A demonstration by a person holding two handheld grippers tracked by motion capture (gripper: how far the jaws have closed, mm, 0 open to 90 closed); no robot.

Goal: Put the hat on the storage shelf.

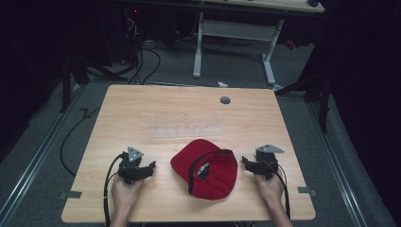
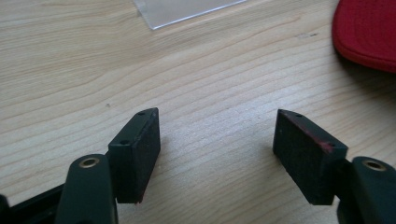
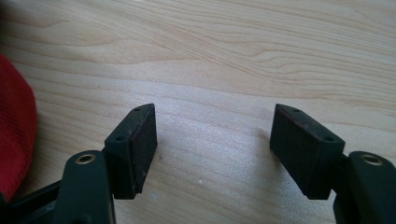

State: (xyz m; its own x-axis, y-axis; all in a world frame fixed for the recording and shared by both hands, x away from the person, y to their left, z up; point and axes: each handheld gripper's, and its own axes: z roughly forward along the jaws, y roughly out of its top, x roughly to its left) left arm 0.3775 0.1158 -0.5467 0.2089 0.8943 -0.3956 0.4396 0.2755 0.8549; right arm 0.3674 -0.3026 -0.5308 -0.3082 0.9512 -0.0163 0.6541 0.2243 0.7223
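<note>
The red cap [image 1: 204, 169] lies at the near middle of the wooden table [image 1: 142, 109], between both grippers, probably so each can reach one side. The left gripper [image 1: 142, 169] waits at its 9 o'clock, the right gripper [image 1: 250, 164] at 3 o'clock; both have jaws apart, holding nothing. The cap looks soft, with a black-edged opening.

the red cap [image 2: 369, 32] is cut off by both gripper views' edges.

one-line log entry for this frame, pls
left gripper: open, empty | right gripper: open, empty | red cap: on table, between grippers, untouched | clear sheet: beyond cap
</note>
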